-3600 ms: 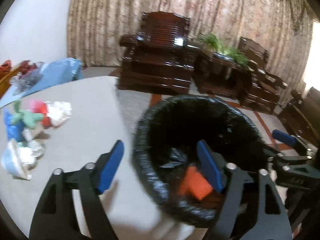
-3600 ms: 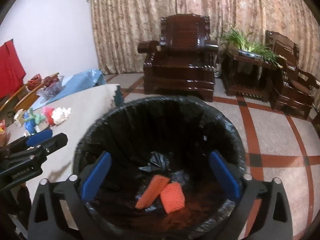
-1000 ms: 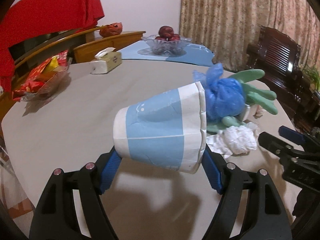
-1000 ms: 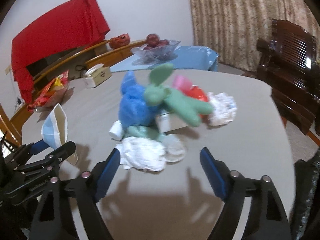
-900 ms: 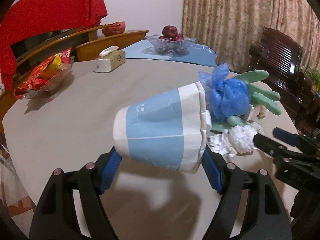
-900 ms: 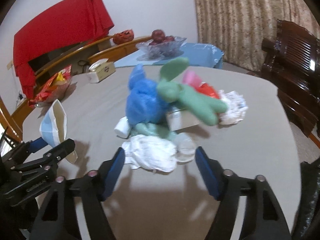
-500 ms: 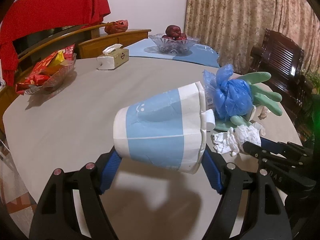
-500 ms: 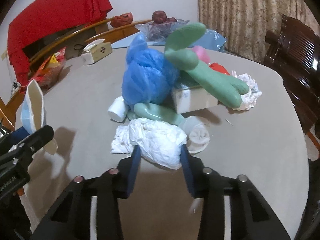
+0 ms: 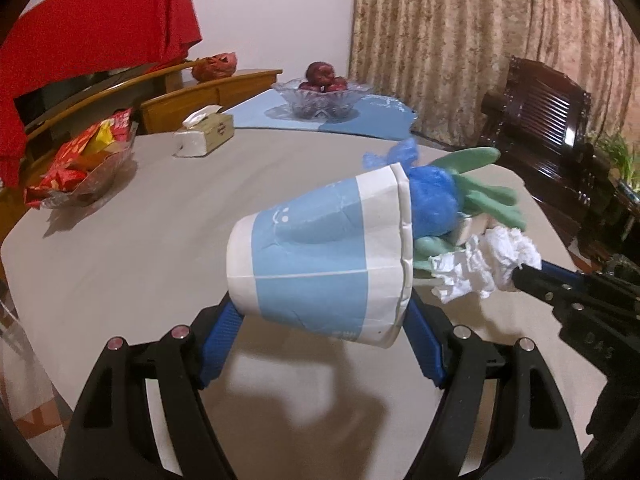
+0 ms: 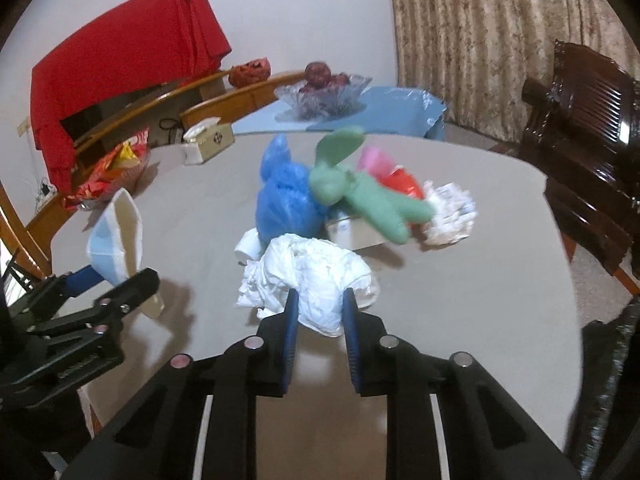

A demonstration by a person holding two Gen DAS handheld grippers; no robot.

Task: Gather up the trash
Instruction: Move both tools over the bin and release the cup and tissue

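Raised letters reading "DAS" on the black body of the right gripper, seen from the left wrist. A small smiley face printed on the blue band of the paper cup. Other printing is too blurred to read

- The cup hid the left gripper's fingertips and part of the blue bag;
- the tissue wad covered the right gripper's pad tips;
- the green glove was motion-blurred;
- the box label was too small to read;
- the black bag was cut off at the right edge.
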